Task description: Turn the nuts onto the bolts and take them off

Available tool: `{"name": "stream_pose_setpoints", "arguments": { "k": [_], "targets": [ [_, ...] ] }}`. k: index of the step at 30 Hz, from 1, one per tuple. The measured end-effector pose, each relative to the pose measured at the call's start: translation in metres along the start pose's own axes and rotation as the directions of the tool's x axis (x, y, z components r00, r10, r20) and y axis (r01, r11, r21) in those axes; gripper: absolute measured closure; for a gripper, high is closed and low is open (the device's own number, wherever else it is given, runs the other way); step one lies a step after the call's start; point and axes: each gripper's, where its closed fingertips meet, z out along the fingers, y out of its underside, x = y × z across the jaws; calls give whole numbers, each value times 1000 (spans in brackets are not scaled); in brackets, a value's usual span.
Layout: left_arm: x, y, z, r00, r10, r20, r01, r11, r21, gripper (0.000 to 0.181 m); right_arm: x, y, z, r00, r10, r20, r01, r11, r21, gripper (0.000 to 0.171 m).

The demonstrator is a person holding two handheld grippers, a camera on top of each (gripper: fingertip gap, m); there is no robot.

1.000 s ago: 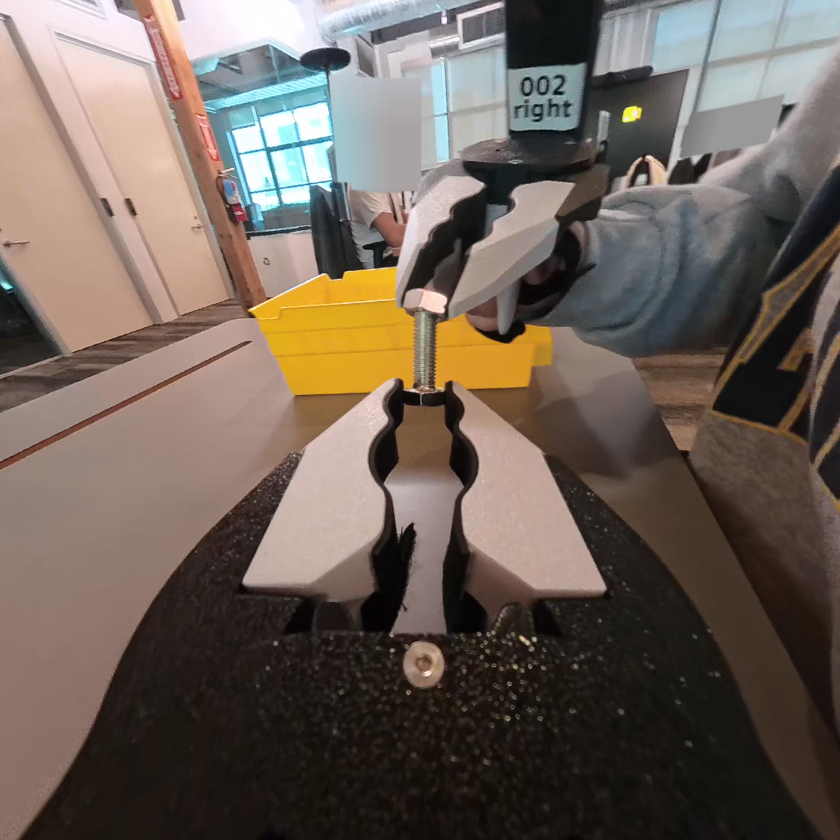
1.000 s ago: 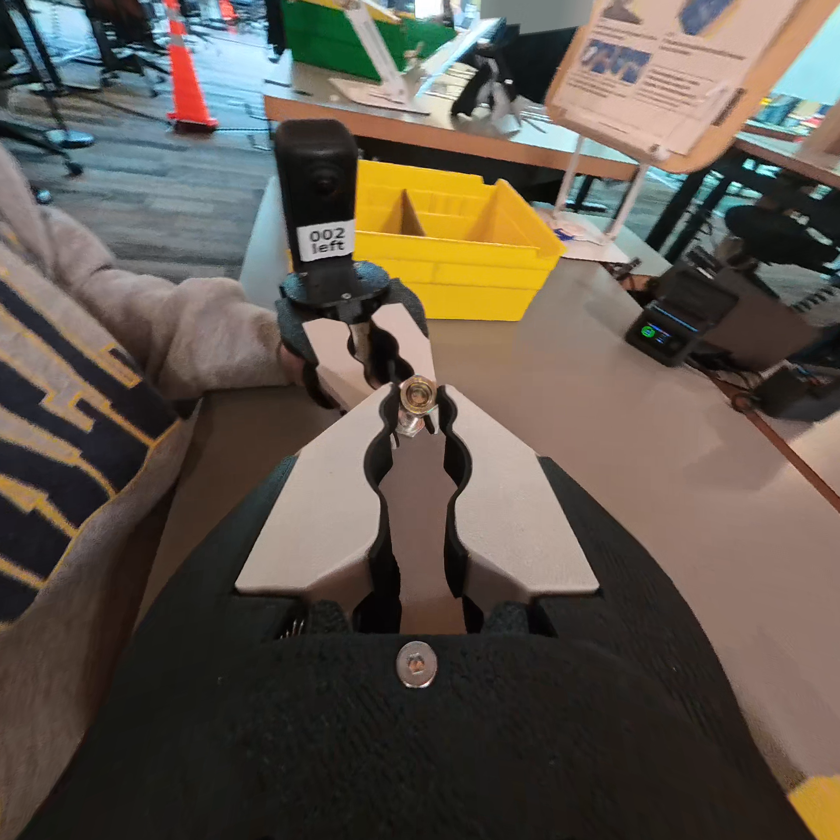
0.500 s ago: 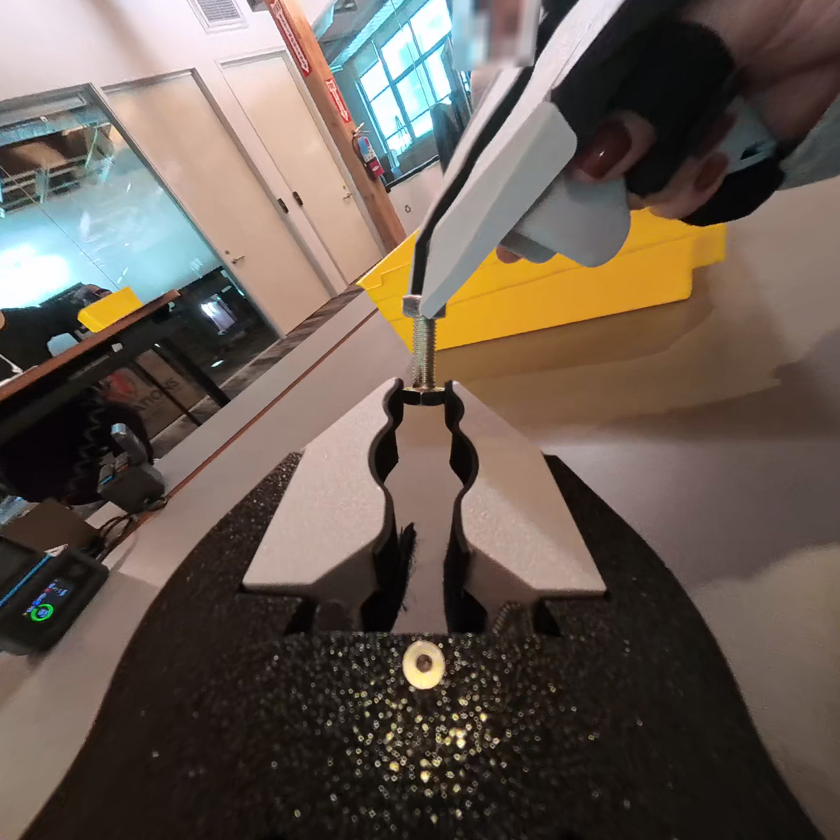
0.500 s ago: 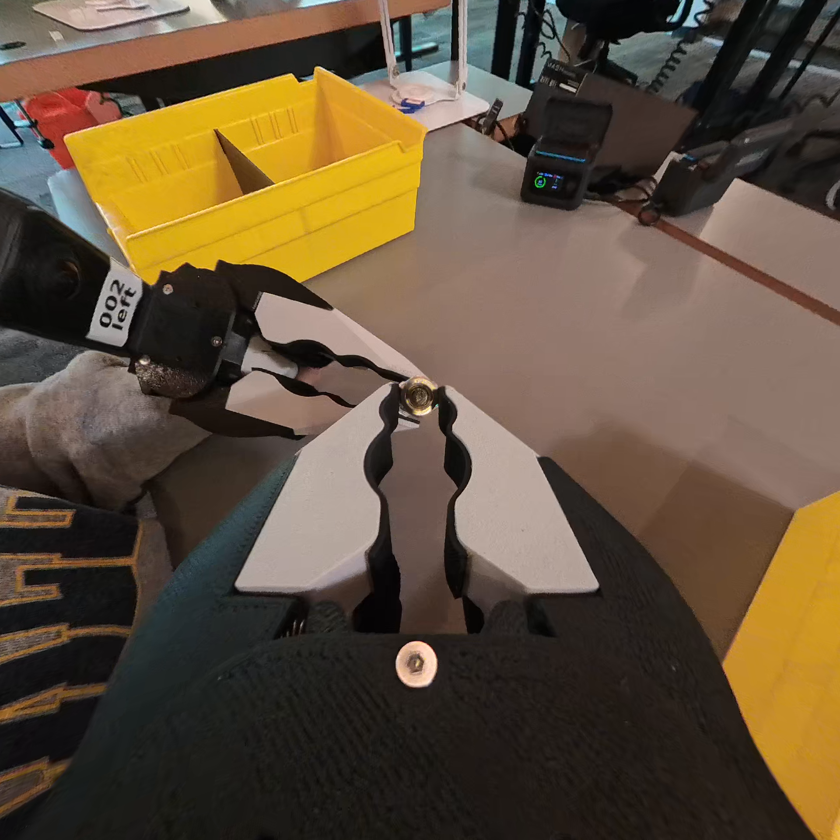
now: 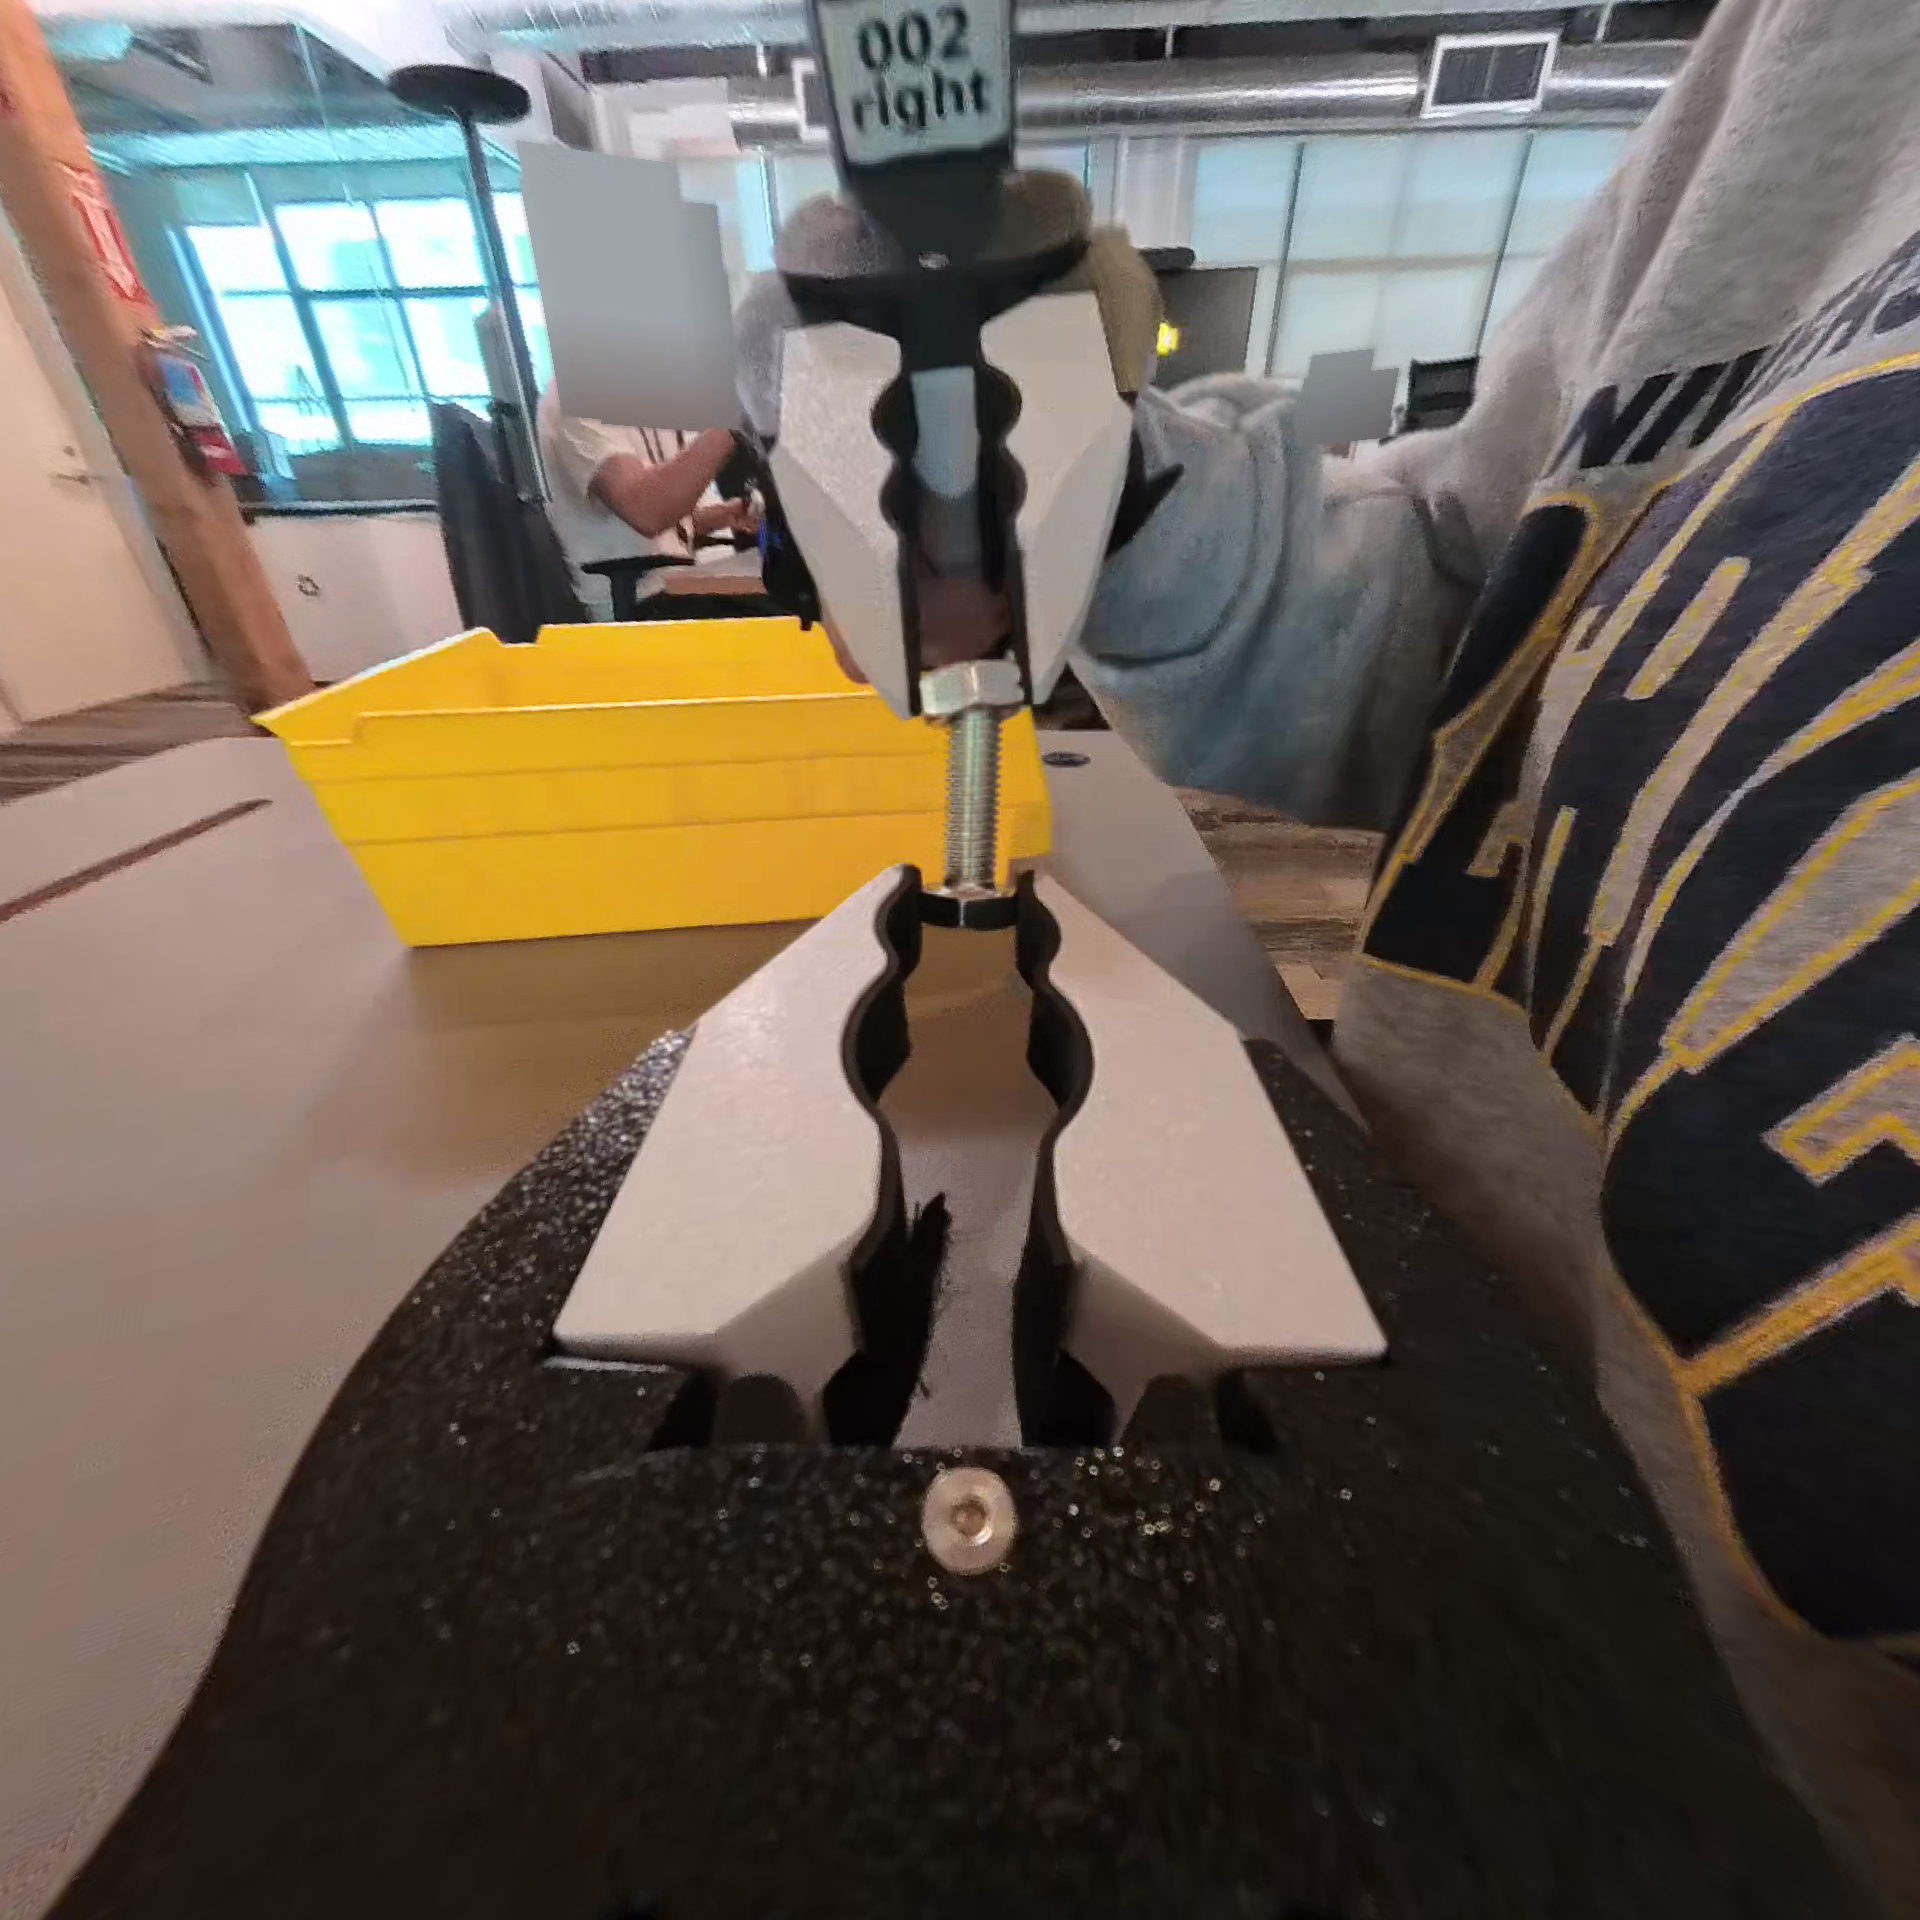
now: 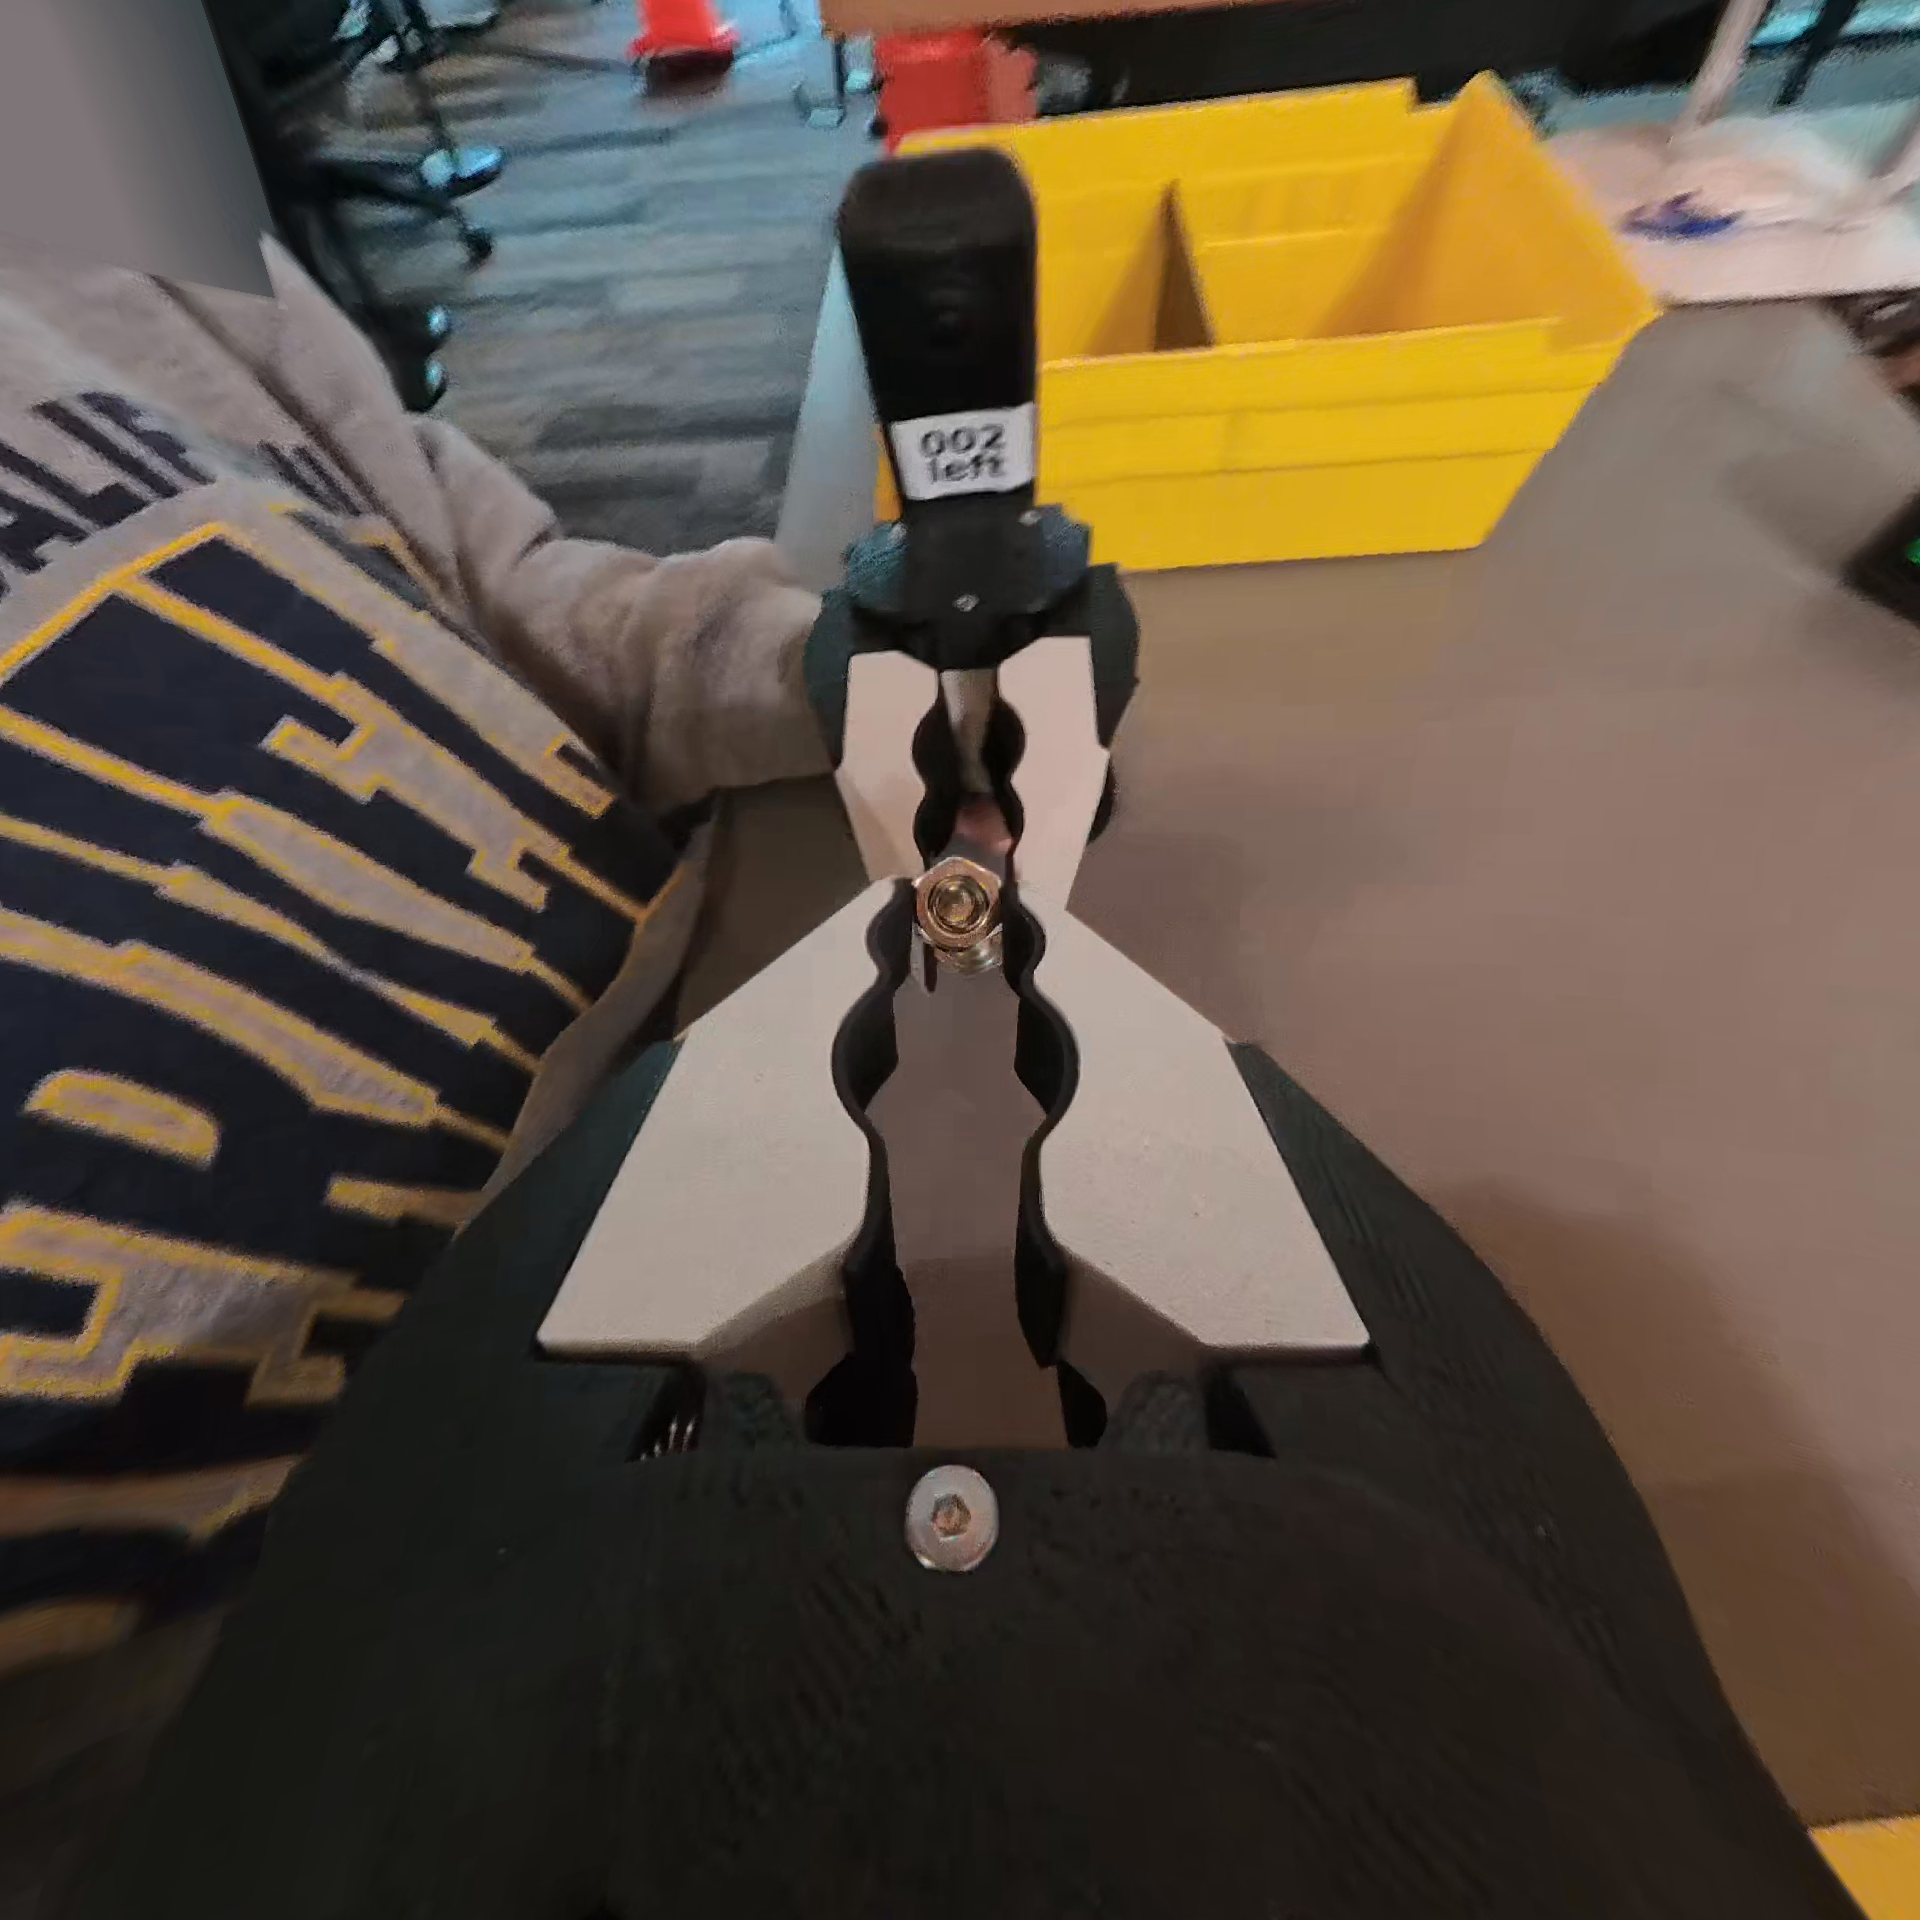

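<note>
A silver bolt [image 5: 971, 800] stands upright between my two grippers above the grey table [image 5: 260, 1091]. My right gripper [image 5: 971, 686] reaches down from above and is shut on the bolt's hex head [image 5: 971, 691]. My left gripper [image 5: 968, 906] is shut on a dark nut [image 5: 968, 912] at the lower end of the thread. In the right wrist view my right gripper [image 6: 956, 920] grips the bolt head [image 6: 954, 906], seen end-on. The left gripper [image 6: 961, 842] lies just beyond it, pointing back at me. Most of the thread shows between head and nut.
A yellow divided bin [image 5: 644, 790] stands on the table behind the grippers; it also shows in the right wrist view [image 6: 1299, 343]. The person's grey and navy sweatshirt [image 5: 1714, 935] is close on one side. A black device [image 6: 1891, 561] sits at the table's right edge. Less than 4 cm separates the two grippers' tips.
Half a second ago the grippers were rolled sideways relative to each other. Now they face each other squarely again, much as one second ago. Both have kept their hold throughout.
</note>
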Motion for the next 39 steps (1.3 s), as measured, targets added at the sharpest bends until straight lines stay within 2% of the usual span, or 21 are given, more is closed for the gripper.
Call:
{"name": "stream_pose_setpoints", "arguments": {
  "k": [3,9,15,20,28,34,39],
  "targets": [
    [-1,5,3,1000,4,14,-3,1000,-29,165,1,5,1,1000,13,20,-12,996,-84,155],
    [-21,3,0,986,11,164,-8,1000,-19,165,20,0,4,987,78,-140,-96,986,-133,155],
    [-42,0,-8,951,-4,308,2,1000,5,165,42,-9,8,913,192,-360,-223,974,-46,155],
    [-53,1,-11,921,18,390,-13,1000,-15,165,53,-10,10,845,220,-487,-248,969,7,155],
    [-54,1,-12,922,18,386,-14,1000,-13,165,54,-10,10,846,208,-491,-235,972,5,155],
    [-55,-1,-14,924,-4,383,1,1000,9,165,53,-18,9,856,216,-470,-211,975,65,154],
    [-56,-2,-15,924,-20,381,12,1000,24,165,54,-19,6,857,207,-471,-191,978,82,161]
  ]
}}
